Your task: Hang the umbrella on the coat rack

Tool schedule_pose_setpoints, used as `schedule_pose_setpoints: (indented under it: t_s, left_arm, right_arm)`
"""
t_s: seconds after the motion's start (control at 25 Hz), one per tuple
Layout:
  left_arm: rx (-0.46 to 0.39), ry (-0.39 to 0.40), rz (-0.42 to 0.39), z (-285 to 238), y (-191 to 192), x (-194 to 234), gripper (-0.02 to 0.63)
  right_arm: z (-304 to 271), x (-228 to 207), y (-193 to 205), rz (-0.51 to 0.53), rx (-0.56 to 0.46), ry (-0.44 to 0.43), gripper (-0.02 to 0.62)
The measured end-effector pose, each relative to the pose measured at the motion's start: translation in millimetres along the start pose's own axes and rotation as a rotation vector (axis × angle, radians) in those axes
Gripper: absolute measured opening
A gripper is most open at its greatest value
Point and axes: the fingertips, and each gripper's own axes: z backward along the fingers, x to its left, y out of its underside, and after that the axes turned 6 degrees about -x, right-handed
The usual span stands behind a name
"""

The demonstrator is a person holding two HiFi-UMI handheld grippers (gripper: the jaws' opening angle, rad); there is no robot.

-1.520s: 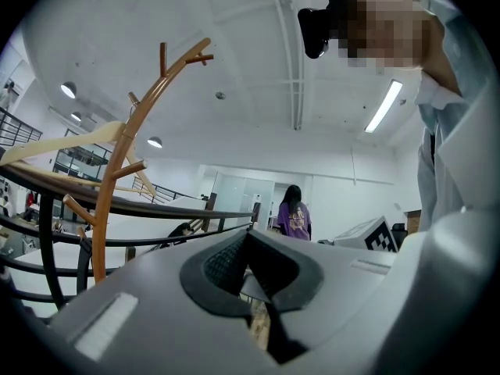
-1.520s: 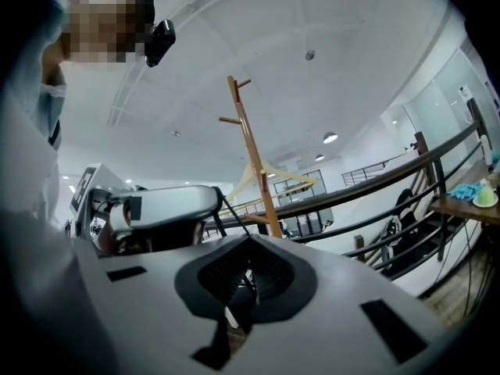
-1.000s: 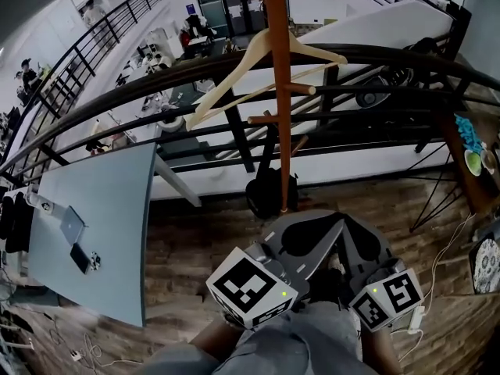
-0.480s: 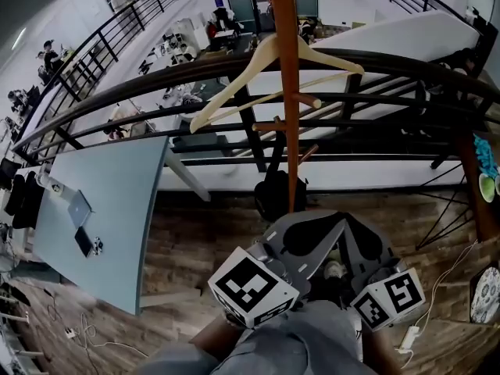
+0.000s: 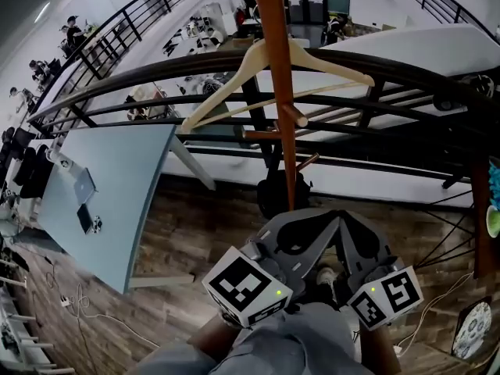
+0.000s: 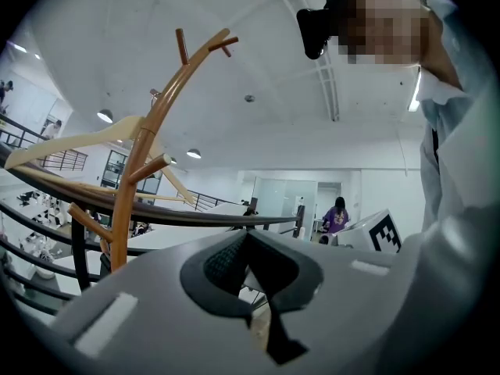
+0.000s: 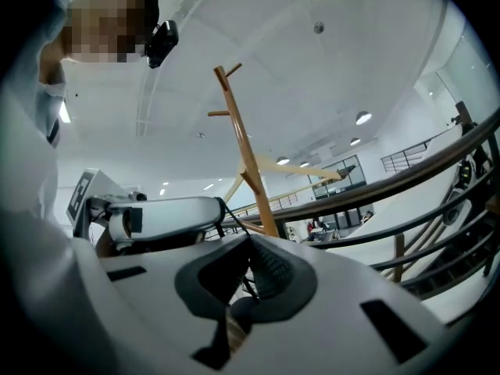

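The wooden coat rack [image 5: 277, 92] rises straight ahead, with a pale hanger [image 5: 258, 57] on an upper peg. Both grippers sit low in the head view, tips together just short of the pole: my left gripper [image 5: 332, 221] and my right gripper [image 5: 348, 223]. The left gripper [image 6: 248, 234] is shut with nothing showing between its tips. The right gripper [image 7: 250, 238] is shut on a thin black strap [image 7: 238, 276] that runs down to a dark round shape, apparently the umbrella, mostly hidden under the jaws. The rack [image 7: 250, 178] stands just beyond.
A black curved railing [image 5: 156, 76] crosses behind the rack, with a drop to a lower floor beyond. A blue-grey table [image 5: 109, 194] with small devices stands at the left. The rack's dark base [image 5: 277, 194] rests on wooden flooring. Short pegs [image 5: 301, 119] stick out of the pole.
The head view has shifted, so the rack, railing and table appear nearer and lower in the picture. Both grippers keep the same place and the same hold.
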Motion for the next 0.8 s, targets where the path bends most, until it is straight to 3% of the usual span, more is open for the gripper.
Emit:
schedule_pose_setpoints:
  t_s: [0.36, 0.6, 0.8]
  left_arm:
    - [0.003, -0.12, -0.006, -35, 17, 21, 0.002]
    - [0.005, -0.216, 0.043, -54, 27, 35, 0.002]
    - [-0.002, -0.283, 0.012, -66, 34, 42, 0.002]
  right_arm:
    - [-16, -39, 8, -0.018, 0.061, -0.107, 0.0]
    - [-28, -61, 15, -0.031, 0.103, -0.183, 0.0]
    - [-33, -77, 18, -0.04, 0.124, -0.239, 0.0]
